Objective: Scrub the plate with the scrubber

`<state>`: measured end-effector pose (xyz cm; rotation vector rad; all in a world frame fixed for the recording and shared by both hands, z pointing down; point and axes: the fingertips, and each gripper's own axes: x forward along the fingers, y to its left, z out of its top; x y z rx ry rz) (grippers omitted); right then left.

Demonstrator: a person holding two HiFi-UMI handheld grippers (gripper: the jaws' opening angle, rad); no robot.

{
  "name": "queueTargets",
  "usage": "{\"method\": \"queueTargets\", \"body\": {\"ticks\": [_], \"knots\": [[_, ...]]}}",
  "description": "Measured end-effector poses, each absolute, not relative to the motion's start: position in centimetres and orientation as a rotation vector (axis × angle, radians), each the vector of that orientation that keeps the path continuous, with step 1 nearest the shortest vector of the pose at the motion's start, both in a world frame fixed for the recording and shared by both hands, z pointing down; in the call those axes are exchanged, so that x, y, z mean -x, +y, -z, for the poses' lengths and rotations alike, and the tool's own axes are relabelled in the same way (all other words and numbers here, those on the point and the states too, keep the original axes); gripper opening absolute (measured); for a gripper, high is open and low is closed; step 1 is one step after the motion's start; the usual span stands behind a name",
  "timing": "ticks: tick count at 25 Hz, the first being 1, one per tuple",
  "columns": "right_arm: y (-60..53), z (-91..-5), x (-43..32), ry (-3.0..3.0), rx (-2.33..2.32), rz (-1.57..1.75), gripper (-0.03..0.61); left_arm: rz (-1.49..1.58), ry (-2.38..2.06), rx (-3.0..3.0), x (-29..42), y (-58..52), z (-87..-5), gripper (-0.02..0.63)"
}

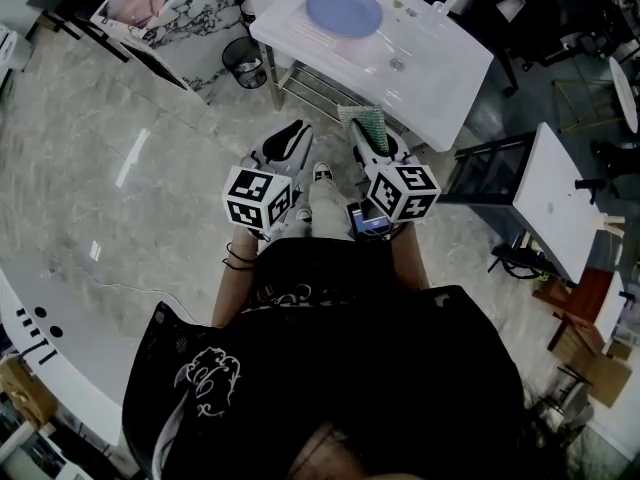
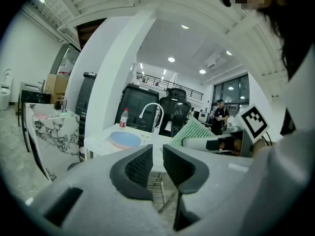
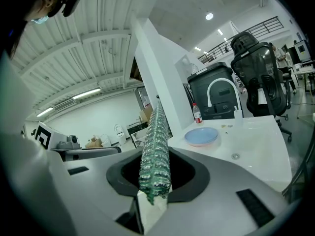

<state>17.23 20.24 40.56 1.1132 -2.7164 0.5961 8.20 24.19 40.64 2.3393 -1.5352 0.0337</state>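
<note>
A blue plate (image 1: pixel 344 11) lies on the white sink counter (image 1: pixel 440 58), well ahead of both grippers. My right gripper (image 1: pixel 362 128) is shut on a green scrubber (image 1: pixel 363 120), which stands edge-on between its jaws (image 3: pixel 156 151). In the right gripper view the plate (image 3: pixel 201 136) sits beyond and to the right of the scrubber. My left gripper (image 1: pixel 292 136) hangs beside the right one, its jaws shut with nothing between them (image 2: pixel 157 154). From the left gripper view the plate (image 2: pixel 125 139) shows on the counter and the scrubber (image 2: pixel 192 131) to the right.
A curved white faucet (image 2: pixel 152 113) and a red-capped bottle (image 2: pixel 123 117) stand at the counter's back. A drain (image 1: pixel 397 65) sits near the plate. A black waste bin (image 1: pixel 243 61) and a marble table (image 1: pixel 175 13) are at the left, a white side table (image 1: pixel 555 198) at the right.
</note>
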Motion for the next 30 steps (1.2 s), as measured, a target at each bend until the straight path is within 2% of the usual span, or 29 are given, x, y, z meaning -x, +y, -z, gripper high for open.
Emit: {"method": "queueTargets", "body": {"ticks": [15,30], "knots": [[8.8,-42.2,-11.7,-2.718,-1.062,-0.606,0.089,-0.065,-1.584,-2.28,-1.9,13.9,-42.1,0.075],[-5.0,-42.5,-9.6,-2.737,-1.051,-0.646,0.089,-0.131,-1.545,-2.323,-1.5,-0.8,-41.9,0.077]]}}
